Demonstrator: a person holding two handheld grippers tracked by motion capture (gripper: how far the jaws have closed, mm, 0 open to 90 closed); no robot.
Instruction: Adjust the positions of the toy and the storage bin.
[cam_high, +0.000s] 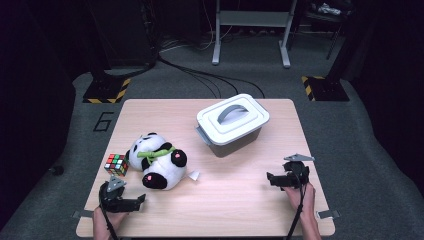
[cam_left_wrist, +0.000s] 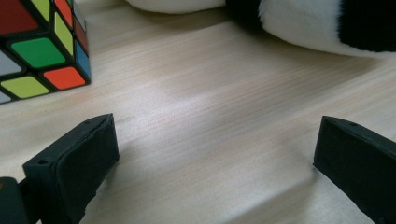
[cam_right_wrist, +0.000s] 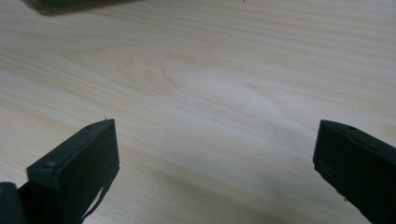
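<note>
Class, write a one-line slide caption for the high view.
Two open hand-held grippers, left gripper and right gripper, wait near a plush panda, puzzle cube and lidded grey box.

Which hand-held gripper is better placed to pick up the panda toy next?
Left. The left hand-held gripper is open and close to the panda toy; the right hand-held gripper is open over bare table, farther away.

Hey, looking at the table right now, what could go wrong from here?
1. The left gripper, open and empty, sits close to the Rubik's cube, near the table edge; a careless reach might knock it off.
2. The plush panda is bulky and soft; open jaws may pinch only fur and slip.
3. The bin lid is on, so the right gripper must lift it before anything goes in.
</note>
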